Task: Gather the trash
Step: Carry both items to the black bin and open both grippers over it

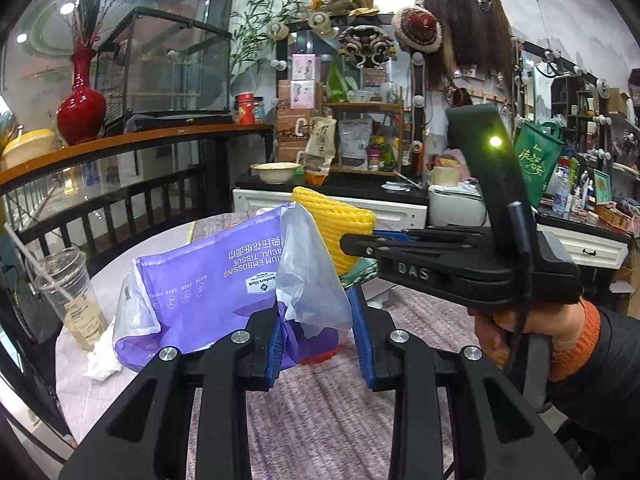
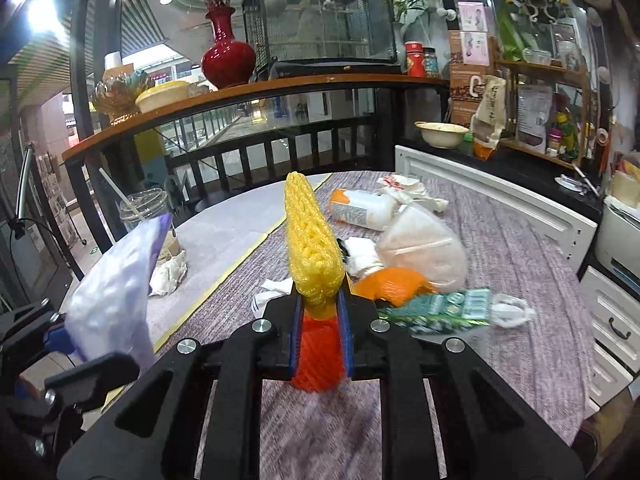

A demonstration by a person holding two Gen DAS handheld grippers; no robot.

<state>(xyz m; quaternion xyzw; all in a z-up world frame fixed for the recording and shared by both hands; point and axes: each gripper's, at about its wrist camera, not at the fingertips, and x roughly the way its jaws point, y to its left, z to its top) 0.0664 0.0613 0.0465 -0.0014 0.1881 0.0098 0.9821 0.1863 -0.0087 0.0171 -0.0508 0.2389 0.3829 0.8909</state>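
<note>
Your left gripper point(image 1: 318, 332) pinches the purple tissue bag point(image 1: 208, 280) by its edge, holding it up above the table point(image 1: 320, 408) with its clear plastic flap hanging between the blue pads. Your right gripper point(image 2: 320, 332) is pressed onto the yellow foam net point(image 2: 310, 240), which stands upright out of the jaws, with an orange net beneath it. More trash lies on the table beyond: an orange peel point(image 2: 390, 286), a green wrapper point(image 2: 444, 310), a white plastic bag point(image 2: 424, 248). A plastic cup point(image 1: 70, 296) stands near the table's left edge.
</note>
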